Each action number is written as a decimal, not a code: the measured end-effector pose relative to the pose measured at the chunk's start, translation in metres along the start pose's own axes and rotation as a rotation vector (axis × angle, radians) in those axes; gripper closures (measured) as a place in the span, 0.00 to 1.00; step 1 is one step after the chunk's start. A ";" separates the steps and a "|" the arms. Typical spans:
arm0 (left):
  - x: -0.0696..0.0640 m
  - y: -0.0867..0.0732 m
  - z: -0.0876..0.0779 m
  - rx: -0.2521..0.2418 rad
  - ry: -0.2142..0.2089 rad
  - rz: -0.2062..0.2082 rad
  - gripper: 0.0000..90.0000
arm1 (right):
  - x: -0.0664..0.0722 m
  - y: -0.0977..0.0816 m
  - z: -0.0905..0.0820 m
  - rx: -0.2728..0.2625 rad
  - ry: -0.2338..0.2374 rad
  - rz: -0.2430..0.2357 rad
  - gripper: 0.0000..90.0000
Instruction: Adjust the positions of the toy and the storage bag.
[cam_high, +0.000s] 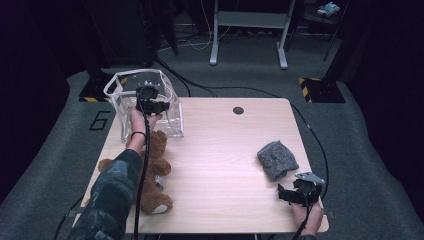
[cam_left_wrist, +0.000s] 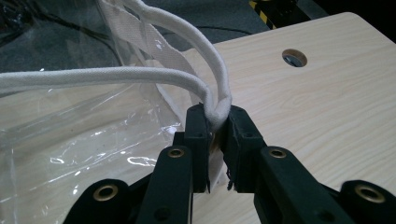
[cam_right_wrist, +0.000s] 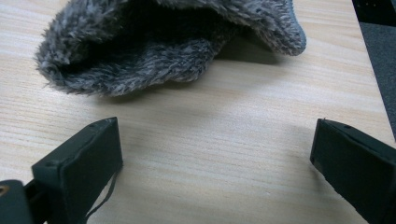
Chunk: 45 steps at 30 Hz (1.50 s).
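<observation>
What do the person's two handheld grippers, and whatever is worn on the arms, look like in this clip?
Both grippers are black with blocky two-jaw fingers on linkage arms set with brass-coloured rivets. The left gripper trails a black cable along a dark camouflage-patterned sleeve, with a dark band at the wrist. The right gripper carries a grey three-cornered plate on top.

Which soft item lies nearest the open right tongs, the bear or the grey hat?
The grey hat, just ahead of the right tongs; the brown bear lies across the table.

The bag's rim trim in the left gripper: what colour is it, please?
White trim, on a clear plastic bag; the left gripper view shows it best.
</observation>
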<state>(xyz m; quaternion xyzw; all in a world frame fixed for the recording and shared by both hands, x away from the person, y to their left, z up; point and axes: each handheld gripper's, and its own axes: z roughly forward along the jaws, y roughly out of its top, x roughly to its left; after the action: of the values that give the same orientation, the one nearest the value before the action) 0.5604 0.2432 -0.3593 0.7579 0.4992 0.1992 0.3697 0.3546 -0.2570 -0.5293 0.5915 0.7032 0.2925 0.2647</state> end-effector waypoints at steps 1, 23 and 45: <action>-0.001 0.001 0.001 0.001 -0.006 0.005 0.89 | 0.000 0.000 0.000 0.000 0.000 0.001 0.02; -0.045 0.011 0.021 -0.004 -0.107 0.086 0.89 | 0.000 0.000 0.000 -0.002 -0.003 -0.004 0.02; -0.029 0.019 -0.011 -0.032 -0.068 0.046 0.36 | 0.000 0.000 0.000 -0.005 -0.002 -0.002 0.02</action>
<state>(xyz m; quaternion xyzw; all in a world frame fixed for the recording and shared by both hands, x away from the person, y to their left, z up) 0.5517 0.2165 -0.3355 0.7695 0.4658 0.1896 0.3937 0.3544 -0.2566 -0.5294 0.5904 0.7028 0.2934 0.2671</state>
